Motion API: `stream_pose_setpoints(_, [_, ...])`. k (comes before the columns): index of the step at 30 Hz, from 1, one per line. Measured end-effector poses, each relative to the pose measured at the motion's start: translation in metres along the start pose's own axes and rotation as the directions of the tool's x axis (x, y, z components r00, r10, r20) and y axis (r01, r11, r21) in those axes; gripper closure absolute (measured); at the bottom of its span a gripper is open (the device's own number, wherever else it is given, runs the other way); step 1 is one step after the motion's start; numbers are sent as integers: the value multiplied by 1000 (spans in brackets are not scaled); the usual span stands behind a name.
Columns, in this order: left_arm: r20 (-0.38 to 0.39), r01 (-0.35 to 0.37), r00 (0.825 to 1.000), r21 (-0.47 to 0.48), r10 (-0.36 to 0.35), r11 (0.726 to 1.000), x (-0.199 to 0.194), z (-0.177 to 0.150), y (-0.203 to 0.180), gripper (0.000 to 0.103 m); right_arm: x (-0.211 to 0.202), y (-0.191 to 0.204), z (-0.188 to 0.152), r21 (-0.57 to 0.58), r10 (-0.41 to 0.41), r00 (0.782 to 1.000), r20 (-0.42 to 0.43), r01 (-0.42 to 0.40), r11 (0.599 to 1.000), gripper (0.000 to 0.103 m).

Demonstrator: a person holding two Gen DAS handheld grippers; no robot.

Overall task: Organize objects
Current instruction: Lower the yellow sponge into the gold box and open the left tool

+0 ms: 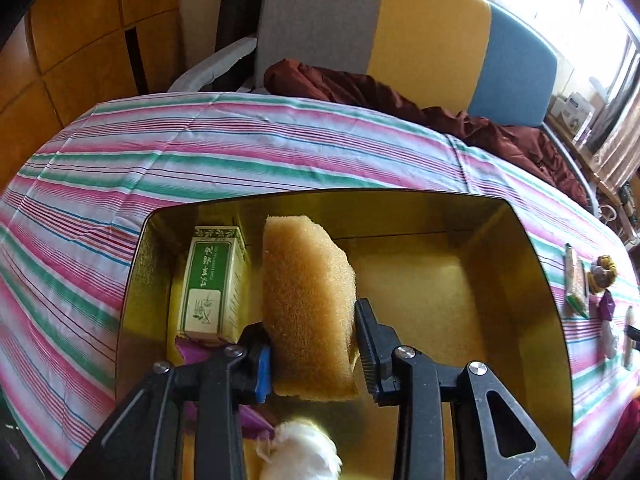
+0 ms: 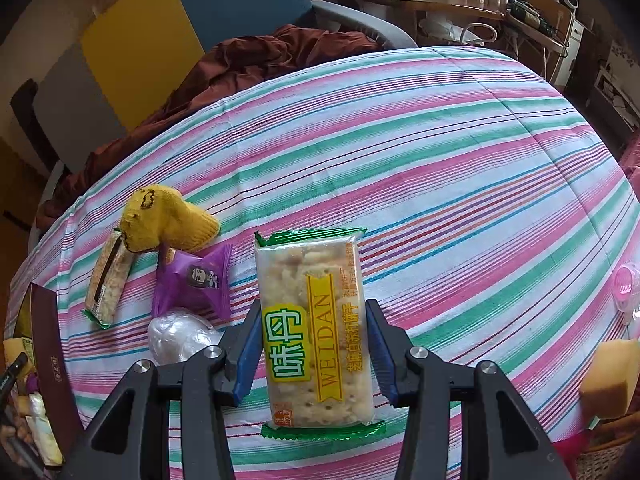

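In the left wrist view my left gripper (image 1: pixel 314 344) holds a yellow sponge (image 1: pixel 308 300) on edge inside a gold-lined box (image 1: pixel 532 280). The jaws press the sponge's sides. A green and white carton (image 1: pixel 212 292) lies in the box to the left, with a purple wrapper (image 1: pixel 192 350) and a white fluffy item (image 1: pixel 300 452) below. In the right wrist view my right gripper (image 2: pixel 312 348) has its blue pads against both sides of a Weidan cracker packet (image 2: pixel 316 332) on the striped cloth (image 2: pixel 440 160).
Left of the packet lie a purple candy wrapper (image 2: pixel 196 280), a second cracker packet (image 2: pixel 106 280), a yellow knit item (image 2: pixel 168 218) and a clear plastic ball (image 2: pixel 180 336). The box's dark outer wall (image 2: pixel 50 360) stands far left. A sponge piece (image 2: pixel 608 380) and pink lid (image 2: pixel 626 288) sit right.
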State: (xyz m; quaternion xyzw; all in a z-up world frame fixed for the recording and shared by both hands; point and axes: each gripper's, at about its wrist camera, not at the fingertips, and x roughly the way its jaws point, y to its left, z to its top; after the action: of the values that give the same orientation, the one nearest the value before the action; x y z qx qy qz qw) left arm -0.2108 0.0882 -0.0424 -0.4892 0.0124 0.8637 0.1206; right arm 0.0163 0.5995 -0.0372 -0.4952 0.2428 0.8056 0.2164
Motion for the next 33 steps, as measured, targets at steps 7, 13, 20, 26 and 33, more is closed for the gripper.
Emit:
stream_pose_setpoints(7, [-21,-36,999,-38,35,999,6,-1,14,49,1,-2,-1,-9,-3,1000,-9,3,1000,55])
stream_pose_setpoints(13, [24,-22,999,-51,23,998,-15,-15,21,42,-2,-5,-3,-7,-5,1000,-8,5,1000,55])
stream_pose_setpoints(20, [136,-52,989,-3,52,999,-50,-40,8,37,5,-3,1,3,-16,1000,-16,16,1000,55])
stream_pose_setpoints(26, [245,-90,966,30,80,995,-81,-60,-4,28,6,-6,1,20,-28,999,-18,28,999,55])
stream_pose_setpoints(33, [296,-91,952,36,76,995,-103,-78,-12,22,7,-8,0,27,-41,999,-25,42,999,55])
